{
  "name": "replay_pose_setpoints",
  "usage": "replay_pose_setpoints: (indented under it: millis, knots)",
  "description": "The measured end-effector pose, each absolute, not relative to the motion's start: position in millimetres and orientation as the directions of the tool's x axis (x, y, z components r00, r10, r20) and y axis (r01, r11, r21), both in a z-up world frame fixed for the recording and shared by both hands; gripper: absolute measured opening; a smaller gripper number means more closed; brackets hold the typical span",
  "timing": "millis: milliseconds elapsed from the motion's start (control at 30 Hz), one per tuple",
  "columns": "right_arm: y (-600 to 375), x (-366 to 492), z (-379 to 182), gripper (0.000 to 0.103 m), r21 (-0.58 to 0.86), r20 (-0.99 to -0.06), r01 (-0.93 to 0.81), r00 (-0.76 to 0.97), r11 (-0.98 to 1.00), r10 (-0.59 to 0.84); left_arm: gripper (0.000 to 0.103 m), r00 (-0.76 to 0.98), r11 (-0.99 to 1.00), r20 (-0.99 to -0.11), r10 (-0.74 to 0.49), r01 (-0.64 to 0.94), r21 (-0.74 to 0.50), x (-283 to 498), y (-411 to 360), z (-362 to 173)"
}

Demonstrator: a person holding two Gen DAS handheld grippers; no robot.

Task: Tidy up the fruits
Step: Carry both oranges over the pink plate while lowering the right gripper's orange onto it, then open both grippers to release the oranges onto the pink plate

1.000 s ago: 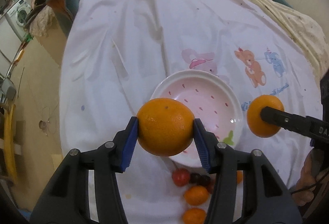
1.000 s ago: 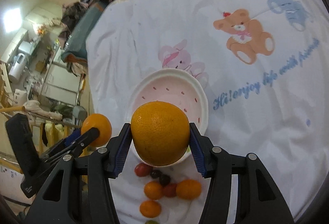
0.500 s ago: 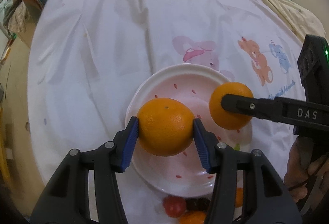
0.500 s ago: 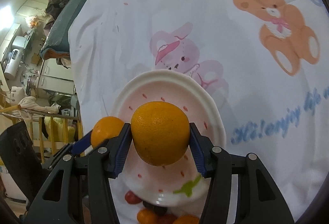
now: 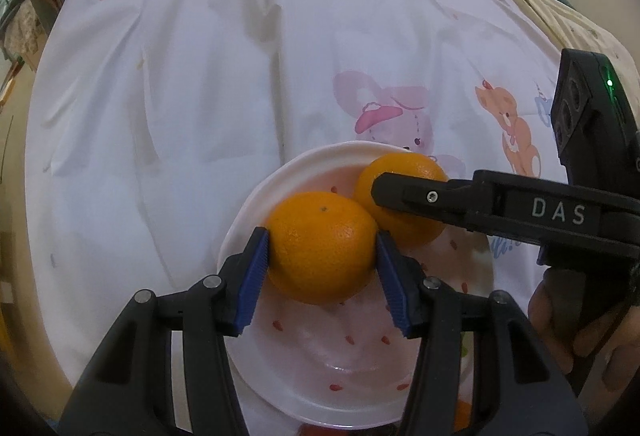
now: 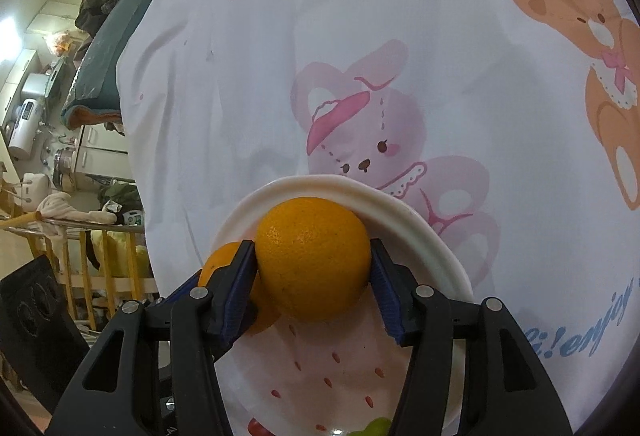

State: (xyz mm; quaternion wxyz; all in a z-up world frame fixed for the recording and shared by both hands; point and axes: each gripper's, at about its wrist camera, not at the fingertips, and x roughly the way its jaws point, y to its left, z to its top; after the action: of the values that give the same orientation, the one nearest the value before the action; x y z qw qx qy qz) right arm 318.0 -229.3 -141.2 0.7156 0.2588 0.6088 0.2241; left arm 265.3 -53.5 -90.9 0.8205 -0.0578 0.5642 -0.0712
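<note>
Two oranges are low in the white plate with red seed marks, side by side and touching. My left gripper is shut on the left orange, its blue pads pressed on both sides. My right gripper has the right orange between its pads, close to the plate's far rim; its jaws are opening, though both pads still touch the peel. In the left wrist view the right orange shows behind a black finger. In the right wrist view the left orange peeks from behind the left finger.
A white cloth printed with cartoon animals covers the table. Small fruits lie just past the plate's near rim, among them a red one. A person's hand grips the right tool. The table's left edge drops to a cluttered room.
Both grippers have come down and forward with their oranges, from above the near small fruits to inside the plate. The two oranges have drawn together and now touch.
</note>
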Motion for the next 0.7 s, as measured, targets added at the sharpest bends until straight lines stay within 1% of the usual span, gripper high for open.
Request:
replay_pose_setpoints:
  millis: [233, 367, 467, 700]
  knots:
    - [-239.5, 318.0, -143.1, 0.061, 0.670, -0.737, 0.032, 0.157, 0.742, 0.658, 0.051, 0.363, 0.986, -0.916, -0.168, 0.070, -0.153, 265.5, -55.7, -92.8]
    - [-239.2, 316.6, -133.5, 0.069, 0.644, -0.754, 0.002, 0.172, 0.765, 0.634, 0.053, 0.364, 0.985, -0.916, -0.172, 0.067, -0.159, 264.3, -55.2, -93.4]
    - [-243.4, 315.5, -120.9, 0.069, 0.605, -0.770, -0.026, 0.233, 0.796, 0.594, 0.053, 0.366, 0.987, -0.917, -0.160, 0.087, -0.138, 264.4, -58.9, -93.2]
    - [-260.2, 315.9, -113.4, 0.069, 0.598, -0.771, -0.002, 0.271, 0.802, 0.576, 0.057, 0.365, 0.988, -0.919, -0.150, 0.092, -0.124, 264.6, -61.3, -92.2]
